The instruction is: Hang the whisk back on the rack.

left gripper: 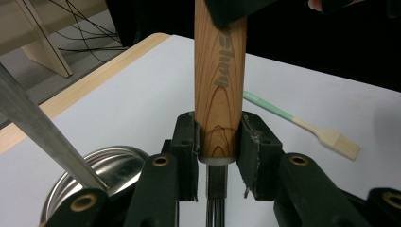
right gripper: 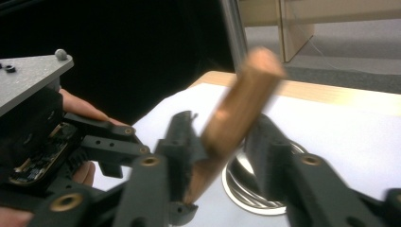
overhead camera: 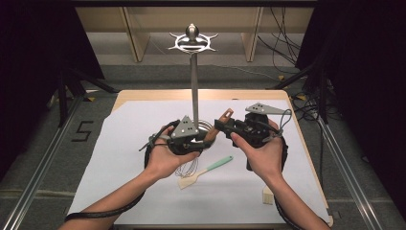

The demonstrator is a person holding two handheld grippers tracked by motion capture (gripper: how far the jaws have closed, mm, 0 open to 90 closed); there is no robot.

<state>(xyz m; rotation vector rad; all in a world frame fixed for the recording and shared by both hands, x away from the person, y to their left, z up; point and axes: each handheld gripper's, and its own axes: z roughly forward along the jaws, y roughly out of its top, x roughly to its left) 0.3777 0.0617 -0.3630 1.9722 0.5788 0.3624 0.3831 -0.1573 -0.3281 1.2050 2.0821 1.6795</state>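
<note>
1. My left gripper (left gripper: pixel 215 156) is clamped on the whisk (left gripper: pixel 220 80) handle, near the paper's (overhead camera: pixel 143 124) far edge.
2. My right gripper (right gripper: pixel 222 142) straddles the handle; grip unclear.
3. I'd square it before squeezing.
4. Avoid the stand (overhead camera: pixel 194 86).

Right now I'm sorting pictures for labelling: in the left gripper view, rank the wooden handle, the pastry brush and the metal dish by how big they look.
1. wooden handle, though it is nearest the camera.
2. metal dish, partly hidden and cut off.
3. pastry brush, farther off.
</note>
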